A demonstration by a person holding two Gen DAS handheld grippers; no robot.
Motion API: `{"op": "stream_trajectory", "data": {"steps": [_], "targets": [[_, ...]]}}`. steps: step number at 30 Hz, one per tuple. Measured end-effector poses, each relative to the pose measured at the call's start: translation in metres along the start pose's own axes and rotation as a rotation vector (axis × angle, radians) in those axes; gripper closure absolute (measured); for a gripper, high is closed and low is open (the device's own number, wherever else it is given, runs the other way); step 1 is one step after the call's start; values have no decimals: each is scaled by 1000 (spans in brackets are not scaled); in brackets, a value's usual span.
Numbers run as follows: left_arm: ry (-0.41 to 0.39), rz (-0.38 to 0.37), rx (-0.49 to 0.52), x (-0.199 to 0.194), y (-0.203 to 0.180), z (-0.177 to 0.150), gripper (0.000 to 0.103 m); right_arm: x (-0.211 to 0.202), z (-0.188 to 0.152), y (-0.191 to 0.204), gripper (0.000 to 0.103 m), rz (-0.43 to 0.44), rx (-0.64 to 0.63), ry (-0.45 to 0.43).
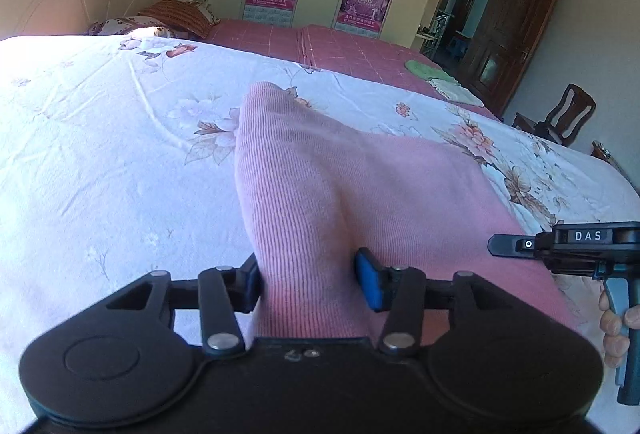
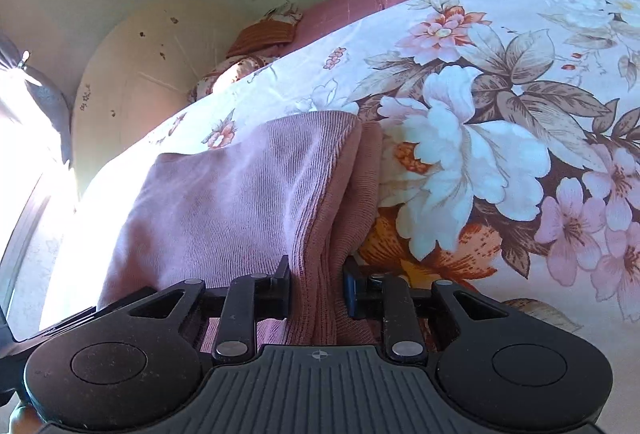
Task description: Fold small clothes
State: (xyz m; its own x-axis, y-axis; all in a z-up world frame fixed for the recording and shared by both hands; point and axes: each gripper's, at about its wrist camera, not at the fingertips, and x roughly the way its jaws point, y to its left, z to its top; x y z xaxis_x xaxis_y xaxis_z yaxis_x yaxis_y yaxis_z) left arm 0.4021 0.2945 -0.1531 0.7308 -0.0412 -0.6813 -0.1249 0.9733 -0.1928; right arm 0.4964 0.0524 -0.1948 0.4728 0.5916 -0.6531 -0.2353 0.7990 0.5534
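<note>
Pink knit garment [image 1: 360,186] was pinched in both our left gripper [image 1: 308,280] and right gripper [image 2: 316,286], closed on bunched edges, so we judged level, matched travel over the bed [image 1: 100,162] best.

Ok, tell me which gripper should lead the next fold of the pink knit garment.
Neither clearly; both already pinch the pink knit garment. I'd lean right: the right gripper grips doubled layers at an edge, with open floral bedsheet ahead. The left gripper holds a raised single ridge, likely better as the follower.

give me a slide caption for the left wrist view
Left gripper clamps pink knit garment over floral bedsheet; right gripper alongside.
</note>
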Motion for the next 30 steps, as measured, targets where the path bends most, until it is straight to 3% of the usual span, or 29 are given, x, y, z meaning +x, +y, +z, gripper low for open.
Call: {"op": "stream_trajectory", "data": {"steps": [3,6,9,11,16,22,26,30], "targets": [[-82,15,-16,-23,3,11,57,-18,9,10,76,-50,-42,-70],[-149,-17,12,-33,-5,26,57,-32,18,33,76,-50,-138,-128],[-101,-47,42,-10,-18,37,57,-20,24,57,76,-26,-190,-112],[-50,-29,18,15,-19,36,57,-4,24,65,76,-31,-208,-82],[-31,18,-17,35,-11,31,57,32,21,48,78,-131,-190,-18],[-52,-7,1,-5,-18,21,57,-17,9,65,81,-95,-260,-66],[-72,1,15,-41,-17,-2,57,-56,-25,80,81,-66,-313,-69],[-50,-4,26,-56,-25,-28,57,-66,-60,94,81,-68,-350,-58]]}}
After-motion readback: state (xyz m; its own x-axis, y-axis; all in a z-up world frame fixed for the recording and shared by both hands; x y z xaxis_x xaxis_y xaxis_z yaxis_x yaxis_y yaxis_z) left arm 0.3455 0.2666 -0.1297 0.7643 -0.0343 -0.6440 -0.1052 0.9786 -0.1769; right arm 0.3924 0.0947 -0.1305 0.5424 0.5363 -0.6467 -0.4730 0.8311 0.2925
